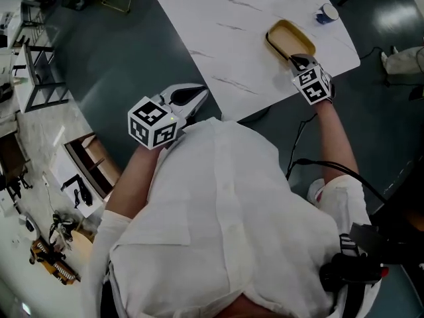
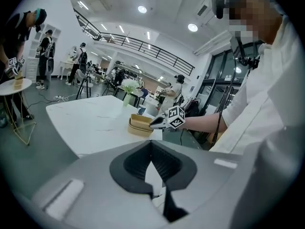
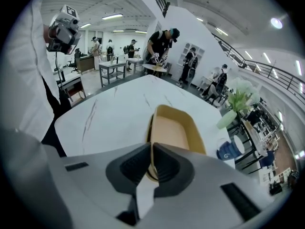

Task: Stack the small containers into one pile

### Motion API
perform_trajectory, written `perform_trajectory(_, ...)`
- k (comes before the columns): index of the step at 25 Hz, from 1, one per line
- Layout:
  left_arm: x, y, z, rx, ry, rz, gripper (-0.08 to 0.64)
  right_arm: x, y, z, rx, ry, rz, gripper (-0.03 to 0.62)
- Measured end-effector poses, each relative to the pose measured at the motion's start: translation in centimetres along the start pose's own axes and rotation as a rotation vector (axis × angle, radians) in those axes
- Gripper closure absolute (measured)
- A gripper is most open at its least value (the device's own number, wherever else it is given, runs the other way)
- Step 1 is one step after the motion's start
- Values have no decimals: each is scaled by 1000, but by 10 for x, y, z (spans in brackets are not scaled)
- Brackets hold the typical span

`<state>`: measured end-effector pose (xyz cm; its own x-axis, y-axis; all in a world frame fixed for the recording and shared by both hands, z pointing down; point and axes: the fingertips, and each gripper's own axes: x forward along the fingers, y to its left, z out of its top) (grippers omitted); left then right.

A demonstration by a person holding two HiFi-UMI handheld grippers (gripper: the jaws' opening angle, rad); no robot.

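A tan oval container (image 1: 290, 38) sits near the right corner of the white marble table (image 1: 232, 32). From the left gripper view it looks like two tan containers (image 2: 141, 124) nested one in the other. My right gripper (image 1: 296, 58) is shut on the near rim of the container (image 3: 174, 130), the thin wall pinched between its pads (image 3: 162, 163). My left gripper (image 1: 199, 97) hovers off the table's near edge, shut, with nothing between its fingers (image 2: 164, 163). The left gripper view also shows the right gripper (image 2: 159, 122) at the container.
A blue cup (image 1: 326, 13) stands just beyond the container at the table's right edge, next to a green vase (image 3: 228, 118) with flowers. Shelving and clutter (image 1: 40, 78) fill the floor at the left. People stand around a small round table (image 2: 14, 86) far off.
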<state>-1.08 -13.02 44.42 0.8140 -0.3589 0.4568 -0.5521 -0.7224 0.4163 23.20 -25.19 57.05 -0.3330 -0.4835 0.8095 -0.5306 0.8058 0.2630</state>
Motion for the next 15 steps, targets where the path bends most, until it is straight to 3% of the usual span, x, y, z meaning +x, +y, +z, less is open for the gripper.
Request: perform_trajectory(15,6,-16,-6,-7,5,44,554,20,12,-7,47,-36,86,575)
